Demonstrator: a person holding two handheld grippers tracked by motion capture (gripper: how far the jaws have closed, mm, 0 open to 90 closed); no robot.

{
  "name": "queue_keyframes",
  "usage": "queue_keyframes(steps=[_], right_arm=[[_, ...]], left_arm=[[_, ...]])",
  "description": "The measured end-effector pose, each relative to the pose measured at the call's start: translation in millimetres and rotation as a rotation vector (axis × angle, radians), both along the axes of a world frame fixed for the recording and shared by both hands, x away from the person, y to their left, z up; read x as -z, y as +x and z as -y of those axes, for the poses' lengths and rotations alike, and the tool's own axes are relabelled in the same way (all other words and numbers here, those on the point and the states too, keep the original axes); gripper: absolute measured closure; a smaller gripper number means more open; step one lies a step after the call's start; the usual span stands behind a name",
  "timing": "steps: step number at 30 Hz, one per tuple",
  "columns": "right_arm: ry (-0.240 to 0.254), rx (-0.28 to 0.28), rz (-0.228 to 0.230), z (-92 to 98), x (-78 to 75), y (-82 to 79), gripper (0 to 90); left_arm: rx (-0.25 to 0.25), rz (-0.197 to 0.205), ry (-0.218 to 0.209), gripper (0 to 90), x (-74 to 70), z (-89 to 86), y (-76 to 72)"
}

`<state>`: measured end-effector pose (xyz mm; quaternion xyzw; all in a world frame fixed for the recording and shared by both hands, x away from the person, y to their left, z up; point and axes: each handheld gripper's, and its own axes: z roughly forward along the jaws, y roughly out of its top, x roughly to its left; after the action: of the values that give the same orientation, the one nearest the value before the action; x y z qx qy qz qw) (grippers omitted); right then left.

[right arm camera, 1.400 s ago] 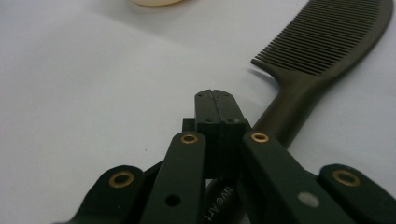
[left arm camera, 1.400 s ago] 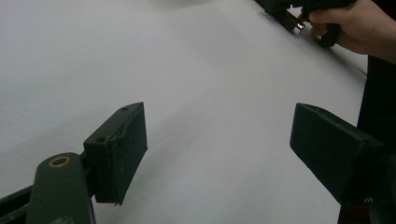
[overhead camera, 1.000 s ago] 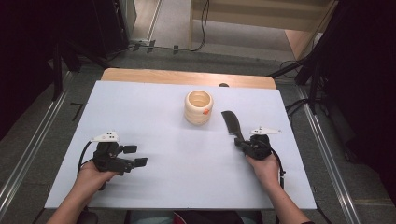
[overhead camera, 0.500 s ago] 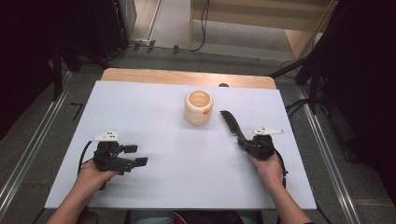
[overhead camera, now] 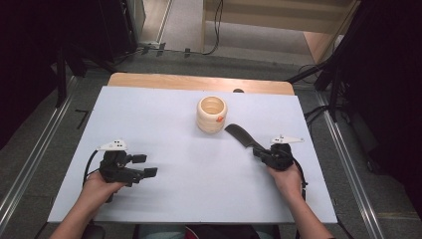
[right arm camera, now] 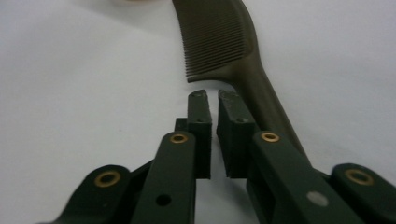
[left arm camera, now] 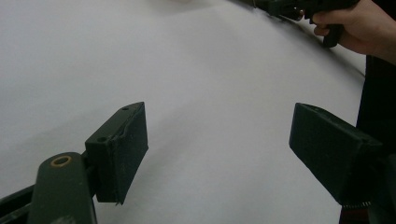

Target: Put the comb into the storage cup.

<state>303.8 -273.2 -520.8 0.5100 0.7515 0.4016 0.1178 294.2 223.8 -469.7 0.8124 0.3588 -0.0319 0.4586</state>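
Both hands kept still, left gripper (overhead camera: pixel 142 166) released, while right gripper's (right arm camera: pixel 214 100) fingers just parted slightly beside the comb (right arm camera: pixel 224 42).

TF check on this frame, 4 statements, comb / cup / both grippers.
1. The comb lies on the white table, its toothed end toward the cup. True.
2. The right gripper clamps the comb's handle. False: its fingers have just been opening, the narrow gap between them holds nothing, and the handle runs alongside one finger.
3. The left gripper has its fingers wide apart with nothing between them. True.
4. The comb stands inside the cup. False: it lies outside the cup, beside it.
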Motion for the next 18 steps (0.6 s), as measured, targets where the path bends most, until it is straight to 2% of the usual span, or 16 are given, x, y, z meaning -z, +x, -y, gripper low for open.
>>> queue_keyframes(steps=[3, 4, 7, 8, 9, 10, 12, 14, 15, 18], right_arm=[[0.019, -0.003, 0.009, -1.0, -4.1, -2.2, 72.7], [0.052, -0.005, 0.026, -0.6, -9.1, -4.8, 64.9], [0.078, -0.023, 0.048, 0.0, -16.0, -8.5, 54.3], [0.078, -0.023, 0.048, 0.0, -16.0, -8.5, 54.3], [0.085, -0.024, 0.056, -0.1, -18.0, -10.1, 50.1], [0.112, -0.038, 0.062, -0.5, -21.5, -12.7, 43.5], [0.128, -0.038, 0.080, -1.5, -25.4, -15.8, 36.7], [0.129, -0.040, 0.090, -1.8, -27.5, -17.3, 34.9], [0.137, -0.028, 0.113, -1.6, -31.5, -20.3, 30.8], [0.156, -0.015, 0.126, 0.1, -35.0, -22.7, 28.7]], left_arm=[[-0.005, 0.000, -0.003, 20.1, 0.0, -0.1, 0.0], [-0.005, 0.000, -0.003, 20.1, 0.0, 0.0, 0.0], [-0.005, 0.000, -0.003, 20.1, -0.1, 0.0, -0.2], [-0.005, 0.000, -0.004, 20.1, -0.1, 0.0, -0.2], [-0.006, 0.000, -0.002, 20.1, -0.2, -0.1, -0.2], [-0.005, 0.000, -0.003, 20.1, -0.1, -0.1, -0.1], [-0.006, -0.001, -0.001, 20.1, -0.2, -0.2, -0.1], [-0.006, -0.001, -0.001, 20.1, -0.2, -0.3, -0.1], [-0.006, -0.001, 0.000, 20.1, -0.3, -0.4, -0.1], [-0.005, -0.002, -0.002, 20.1, -0.3, -0.7, 0.0]])
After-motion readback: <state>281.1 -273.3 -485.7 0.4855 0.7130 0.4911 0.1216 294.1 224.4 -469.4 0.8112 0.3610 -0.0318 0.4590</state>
